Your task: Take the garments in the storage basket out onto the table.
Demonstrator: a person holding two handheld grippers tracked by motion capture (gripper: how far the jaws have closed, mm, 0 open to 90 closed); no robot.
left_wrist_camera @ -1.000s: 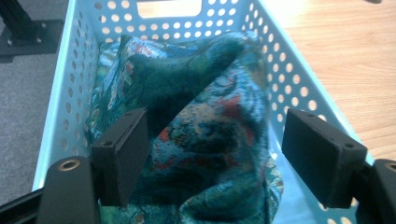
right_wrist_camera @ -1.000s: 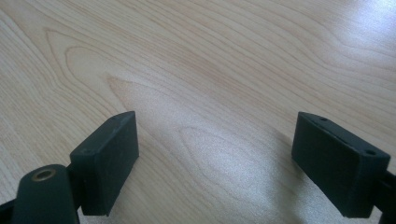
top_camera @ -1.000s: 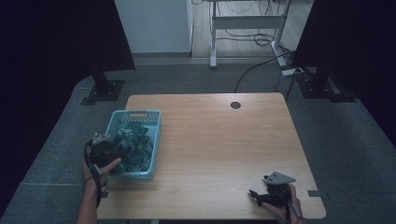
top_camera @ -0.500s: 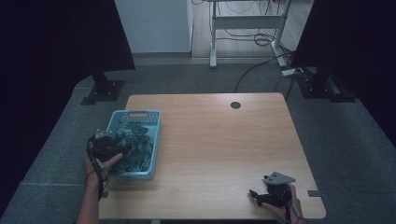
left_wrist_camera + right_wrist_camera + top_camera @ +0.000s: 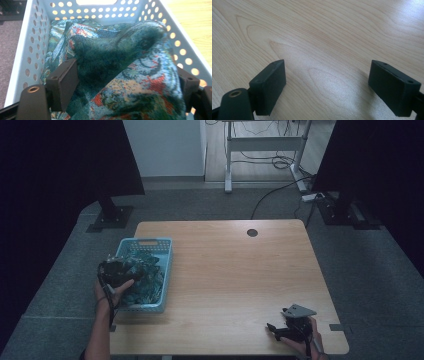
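A light blue perforated basket (image 5: pixel 145 241) stands at the left side of the wooden table (image 5: pixel 240 270), holding a teal patterned cloth (image 5: pixel 147 275) with red and cream motifs. My left gripper (image 5: pixel 120 268) is down inside the basket at its left. In the left gripper view the gripper (image 5: pixel 126 75) is open, its jaws wide apart with a raised fold of the cloth (image 5: pixel 112 50) between them, inside the basket's wall (image 5: pixel 30 37). My right gripper (image 5: pixel 275 330) rests near the front right edge, open (image 5: pixel 327 77) over bare wood (image 5: pixel 312 30).
A dark round cable hole (image 5: pixel 252 232) sits near the table's far edge. Beyond the table are a grey floor, black stand bases (image 5: pixel 107 215) and a desk frame with cables (image 5: pixel 260 165).
My left gripper has moved slightly forward and deeper into the basket over the cloth. The right gripper has stayed where it was.
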